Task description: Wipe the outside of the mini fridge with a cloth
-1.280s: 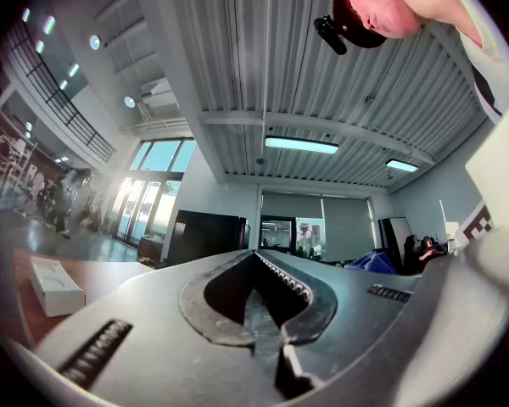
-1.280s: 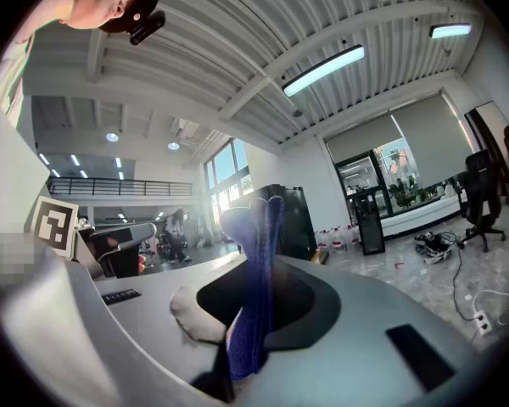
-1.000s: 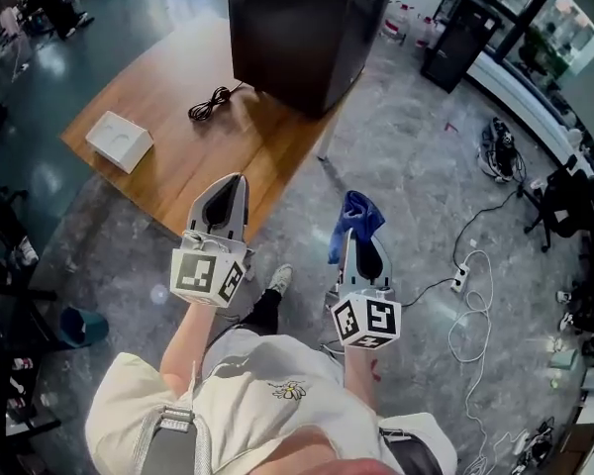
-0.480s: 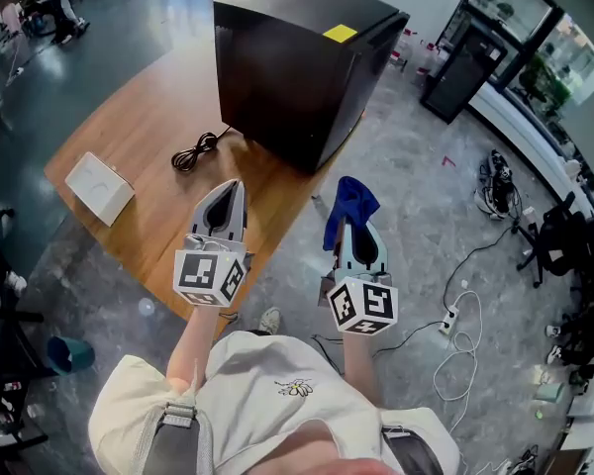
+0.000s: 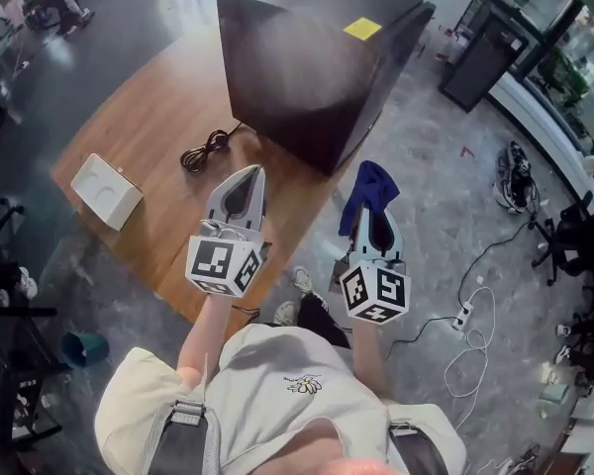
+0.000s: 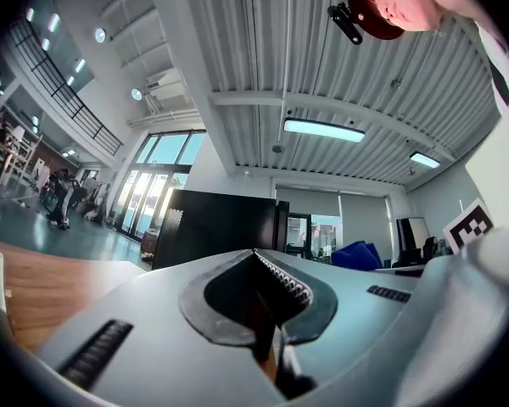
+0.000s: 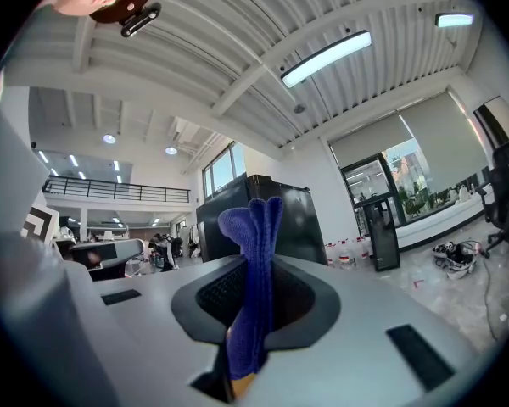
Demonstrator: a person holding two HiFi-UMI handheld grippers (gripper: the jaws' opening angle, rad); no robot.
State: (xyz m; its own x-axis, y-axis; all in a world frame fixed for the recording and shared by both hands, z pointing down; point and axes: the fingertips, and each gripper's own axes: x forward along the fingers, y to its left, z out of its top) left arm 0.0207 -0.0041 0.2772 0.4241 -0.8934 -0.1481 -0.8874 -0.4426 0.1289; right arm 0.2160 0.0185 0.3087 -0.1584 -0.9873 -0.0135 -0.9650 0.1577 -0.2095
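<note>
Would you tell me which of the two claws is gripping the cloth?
The right claw: its jaws are shut on the blue cloth, while the left claw is shut with nothing between its jaws.

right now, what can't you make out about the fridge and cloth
Mini fridge: its far sides face away from the head view.
Yellow sticker: any print too small, head view.
Blue cloth: lower end buried between the right gripper's jaws, right gripper view.
</note>
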